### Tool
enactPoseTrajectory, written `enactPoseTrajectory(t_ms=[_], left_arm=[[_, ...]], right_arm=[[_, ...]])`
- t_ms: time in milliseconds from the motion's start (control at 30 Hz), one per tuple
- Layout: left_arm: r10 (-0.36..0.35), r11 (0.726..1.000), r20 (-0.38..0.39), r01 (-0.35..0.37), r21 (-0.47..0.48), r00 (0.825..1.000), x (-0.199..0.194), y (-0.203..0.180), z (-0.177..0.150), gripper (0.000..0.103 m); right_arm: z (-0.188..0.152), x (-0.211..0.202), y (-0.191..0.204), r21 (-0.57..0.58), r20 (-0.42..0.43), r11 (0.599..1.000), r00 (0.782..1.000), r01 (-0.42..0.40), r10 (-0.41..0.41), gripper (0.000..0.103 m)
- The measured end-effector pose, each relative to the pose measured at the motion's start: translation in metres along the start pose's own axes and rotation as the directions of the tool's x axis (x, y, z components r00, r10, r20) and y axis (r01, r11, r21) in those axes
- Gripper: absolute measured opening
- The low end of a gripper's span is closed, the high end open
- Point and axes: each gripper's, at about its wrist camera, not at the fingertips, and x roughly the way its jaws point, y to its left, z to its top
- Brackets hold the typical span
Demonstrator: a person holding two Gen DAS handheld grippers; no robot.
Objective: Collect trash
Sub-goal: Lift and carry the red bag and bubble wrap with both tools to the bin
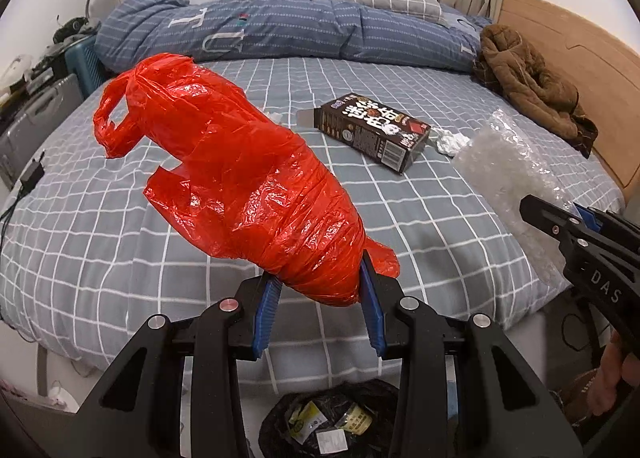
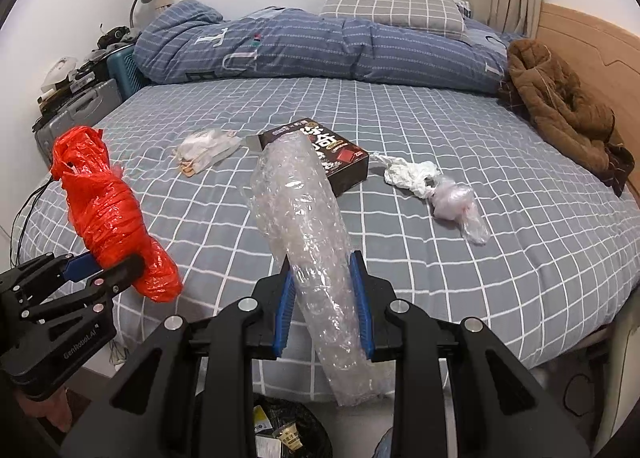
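My left gripper (image 1: pixel 320 286) is shut on a crumpled red plastic bag (image 1: pixel 240 186), held up over the near edge of the bed; the same red bag (image 2: pixel 104 214) and the left gripper (image 2: pixel 102 268) appear at the left of the right wrist view. My right gripper (image 2: pixel 322 282) is shut on a roll of clear bubble wrap (image 2: pixel 308 226), which sticks up past the pads and hangs below them. On the bed lie a dark carton (image 2: pixel 340 162), a white crumpled paper (image 2: pixel 408 172), a small clear plastic bag (image 2: pixel 456 204) and a pale wrapper (image 2: pixel 208 148).
A black trash bag (image 1: pixel 332 418) with packaging inside stands on the floor below both grippers. A grey checked bed (image 2: pixel 520 258) fills the view, with a blue duvet (image 2: pixel 320 46), a pillow and a brown coat (image 2: pixel 560 106) by the wooden headboard. Cases and clutter stand at the left.
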Motion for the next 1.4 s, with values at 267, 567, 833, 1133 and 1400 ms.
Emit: enactPoseTrajectory(t_ms=[267, 567, 833, 1133, 1400], left_arm=[[-0.009, 1.000, -0.019, 0.009, -0.005, 1.000, -0.013, -0.004, -0.022, 0.037], [-0.008, 1.000, -0.028, 0.007, -0.022, 1.000, -0.030, -0.007, -0.044, 0.037], [-0.012, 0.999, -0.063, 0.010, -0.038, 0.998, -0.040, -0.008, -0.070, 0.037], [-0.010, 0.997, -0.119, 0.001, -0.074, 0.993, -0.047, -0.004, -0.101, 0.037], [-0.011, 0.993, -0.188, -0.011, -0.116, 0.982, -0.047, -0.001, -0.124, 0.037]], right_arm=[[-0.019, -0.015, 0.004, 0.006, -0.009, 1.000, 1.000, -0.014, 0.014, 0.026], [-0.043, -0.032, 0.012, 0.016, -0.028, 0.999, 0.999, -0.032, 0.032, 0.026], [-0.068, -0.044, 0.017, 0.026, -0.055, 0.999, 0.998, -0.041, 0.043, 0.026], [-0.097, -0.051, 0.020, 0.034, -0.112, 0.998, 0.992, -0.049, 0.052, 0.026], [-0.120, -0.048, 0.027, 0.027, -0.174, 0.999, 0.983, -0.046, 0.050, 0.026]])
